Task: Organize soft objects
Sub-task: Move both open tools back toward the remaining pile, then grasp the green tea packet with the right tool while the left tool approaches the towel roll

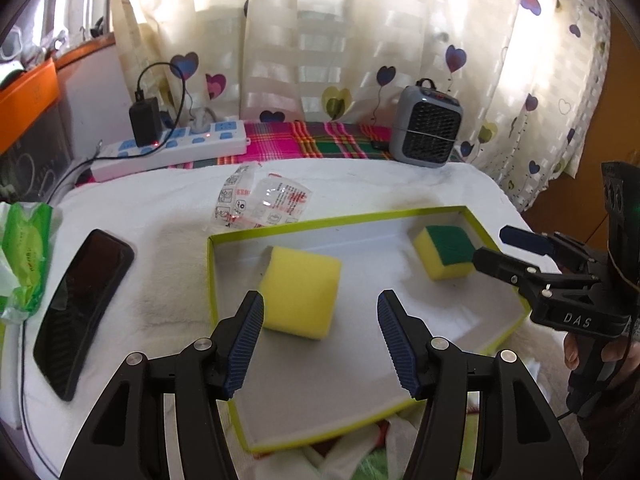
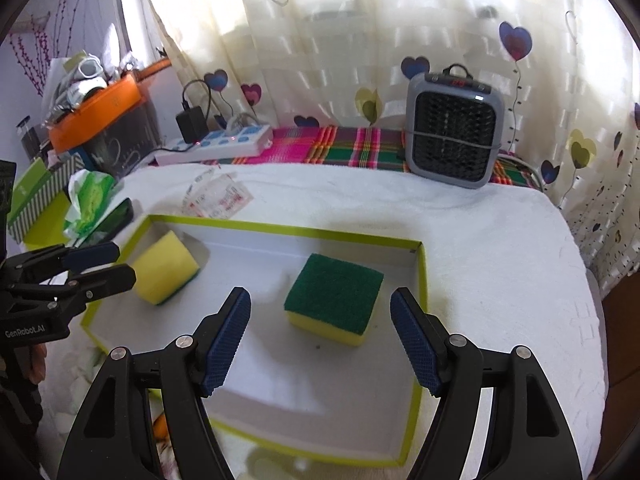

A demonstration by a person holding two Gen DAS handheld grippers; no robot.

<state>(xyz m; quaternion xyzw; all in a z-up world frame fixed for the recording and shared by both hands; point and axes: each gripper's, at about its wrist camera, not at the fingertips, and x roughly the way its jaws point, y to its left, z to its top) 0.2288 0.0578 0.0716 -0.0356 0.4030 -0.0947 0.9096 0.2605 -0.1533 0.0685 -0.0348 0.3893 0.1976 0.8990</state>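
Left wrist view: left gripper (image 1: 320, 338) fingers wide apart, holding nothing; yellow sponge (image 1: 300, 290) lies in the green-rimmed tray (image 1: 256, 232).

Right wrist view: right gripper (image 2: 320, 340) likewise spread and empty; green-topped sponge (image 2: 334, 298) in the tray. Risk: a low finger catching the shallow rim could drag the tray.

- Shallow tray (image 2: 418, 276), yellow-green rim, low walls; approach from above is unobstructed.
- Inside: yellow sponge (image 1: 300, 292) at the tray's left end, green-topped sponge (image 2: 334, 300) at the right end; bare floor between them (wide enough for a gripper to pass).
- Near half of tray floor bare.
- Left of tray: phone (image 1: 80, 312) and green wipes pack (image 1: 26, 256) crowd that side.
- Behind: crumpled wrapper (image 1: 262, 200) just beyond the rim; power strip (image 1: 172, 150) and heater (image 2: 454, 136) further back.
- Towel (image 2: 500, 264) right of tray lies open.
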